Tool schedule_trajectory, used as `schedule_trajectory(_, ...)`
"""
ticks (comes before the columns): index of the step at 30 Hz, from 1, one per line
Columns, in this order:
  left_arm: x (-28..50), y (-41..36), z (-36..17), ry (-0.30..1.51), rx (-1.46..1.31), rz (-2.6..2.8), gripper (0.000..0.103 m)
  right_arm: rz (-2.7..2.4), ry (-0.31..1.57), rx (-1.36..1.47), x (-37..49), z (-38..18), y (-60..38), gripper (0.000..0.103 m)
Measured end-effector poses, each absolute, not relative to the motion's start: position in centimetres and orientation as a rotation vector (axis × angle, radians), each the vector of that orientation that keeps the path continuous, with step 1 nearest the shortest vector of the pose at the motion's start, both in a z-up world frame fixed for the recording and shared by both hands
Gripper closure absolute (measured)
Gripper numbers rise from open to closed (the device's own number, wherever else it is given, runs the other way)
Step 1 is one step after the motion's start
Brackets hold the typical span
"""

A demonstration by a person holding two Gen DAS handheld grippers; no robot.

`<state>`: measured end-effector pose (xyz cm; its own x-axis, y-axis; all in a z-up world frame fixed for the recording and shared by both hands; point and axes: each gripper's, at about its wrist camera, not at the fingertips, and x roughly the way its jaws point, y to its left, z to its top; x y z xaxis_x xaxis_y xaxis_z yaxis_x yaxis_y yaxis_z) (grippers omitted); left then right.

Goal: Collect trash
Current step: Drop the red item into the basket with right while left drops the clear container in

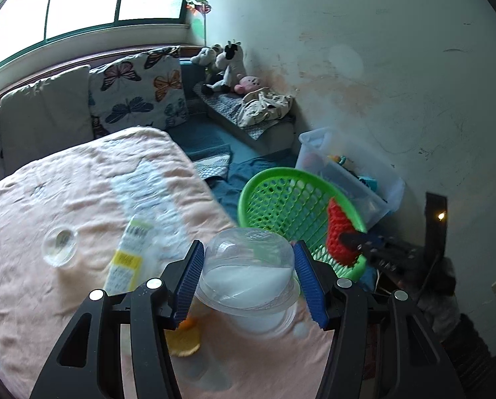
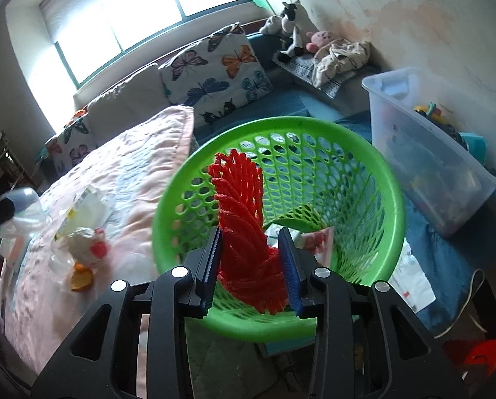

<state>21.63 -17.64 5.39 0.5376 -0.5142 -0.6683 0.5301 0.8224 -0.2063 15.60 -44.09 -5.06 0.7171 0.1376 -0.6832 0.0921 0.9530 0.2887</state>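
While the right gripper (image 2: 251, 266) clamps a red foam net (image 2: 244, 219) over the green basket (image 2: 374, 179), which already holds paper scraps, the left gripper (image 1: 248, 276) pinches a clear plastic cup (image 1: 248, 266) above the bed (image 1: 48, 299), where a wrapper (image 1: 128, 259), orange peel (image 1: 183, 335) and small lid (image 1: 60, 246) remain.

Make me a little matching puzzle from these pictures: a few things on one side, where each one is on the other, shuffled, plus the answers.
Things:
1. red foam net
2. clear plastic cup
3. orange peel
4. green basket

Places:
A. lying on the pink blanket
B. between the left gripper's fingers
C. on the floor beside the bed
D. between the right gripper's fingers, over the basket

Pairs: 1-D, 2-B, 3-A, 4-C
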Motion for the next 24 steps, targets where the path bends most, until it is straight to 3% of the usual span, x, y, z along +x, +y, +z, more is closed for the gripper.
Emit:
schedule_trajectory(5, 22.4, -20.4, 5.8, 0.775, 0.045, -0.656, 0.049, 0.014, 0.788, 0.333, 16.4, -6.0, -45.0, 0.063)
schedule_trajectory(12, 23.6, -23.7, 4.9, 0.8, 0.05, -0.69, 0.049, 0.018, 0.787, 0.358, 16.4, -6.5, -45.8, 0.051)
schedule_trajectory(24, 25.3, -28.3, 2.2, 0.864, 0.059, -0.724, 0.049, 0.013, 0.763, 0.371, 14.3, -5.9, -47.3, 0.047)
